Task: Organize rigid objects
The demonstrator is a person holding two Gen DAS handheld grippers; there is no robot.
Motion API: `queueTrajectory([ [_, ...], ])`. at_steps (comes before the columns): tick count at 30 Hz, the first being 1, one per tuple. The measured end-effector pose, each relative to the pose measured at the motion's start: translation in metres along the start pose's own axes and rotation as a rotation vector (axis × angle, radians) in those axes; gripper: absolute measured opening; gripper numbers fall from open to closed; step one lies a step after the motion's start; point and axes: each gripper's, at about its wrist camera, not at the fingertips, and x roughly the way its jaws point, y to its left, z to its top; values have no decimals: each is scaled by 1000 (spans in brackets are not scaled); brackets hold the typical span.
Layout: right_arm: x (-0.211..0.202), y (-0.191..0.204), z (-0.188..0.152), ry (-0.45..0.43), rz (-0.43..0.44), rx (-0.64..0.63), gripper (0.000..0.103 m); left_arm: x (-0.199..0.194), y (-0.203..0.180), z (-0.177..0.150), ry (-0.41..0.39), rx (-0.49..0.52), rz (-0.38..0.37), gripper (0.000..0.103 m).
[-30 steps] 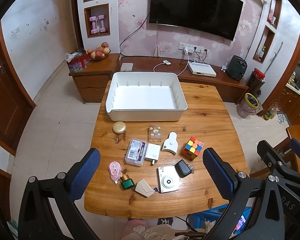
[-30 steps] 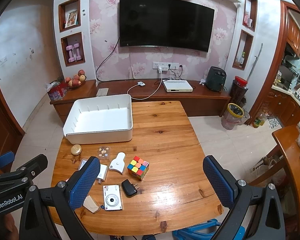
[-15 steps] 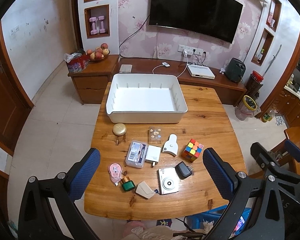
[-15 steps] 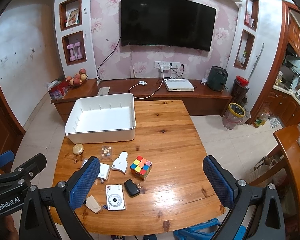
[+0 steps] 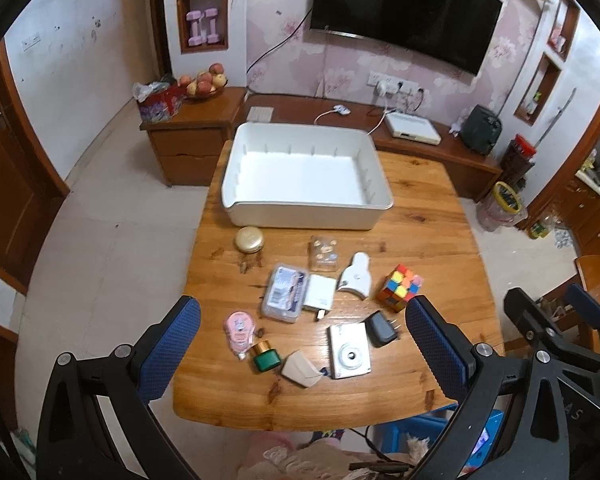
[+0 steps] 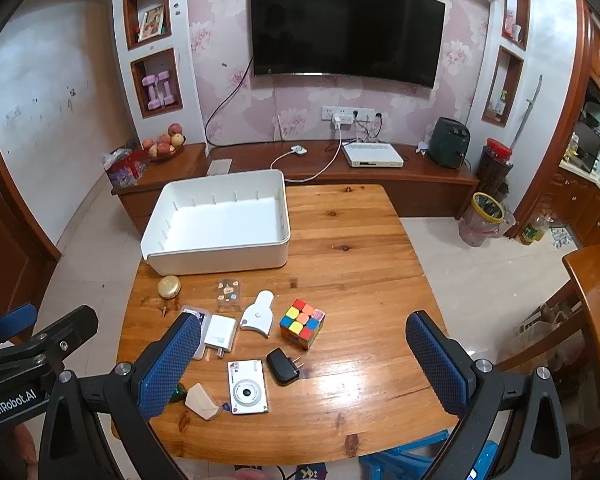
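Both our left tongs (image 5: 302, 346) and right tongs (image 6: 303, 354) gape wide, empty, above the table (image 6: 364, 240). The cube (image 6: 302, 323), near the camera (image 6: 247, 386), looks light, stiff; we'd pinch opposite flat faces.

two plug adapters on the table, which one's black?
The black charger lying between the white camera and the Rubik's cube, prongs pointing right. The other, the white adapter, lies further left beside the clear case.

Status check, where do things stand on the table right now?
Both claws open, holding nothing, above the table. White bin empty. Rubik's cube, camera, charger all on the table. Nothing blocking.
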Motion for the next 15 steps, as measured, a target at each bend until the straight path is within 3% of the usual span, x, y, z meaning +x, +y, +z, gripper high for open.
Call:
queueTrajectory([
  [8, 25, 10, -6, 79, 13, -4, 103, 27, 25, -1, 66, -4, 19, 102],
  [15, 60, 16, -12, 168, 21, -18, 103, 69, 61, -8, 229, -62, -11, 102],
])
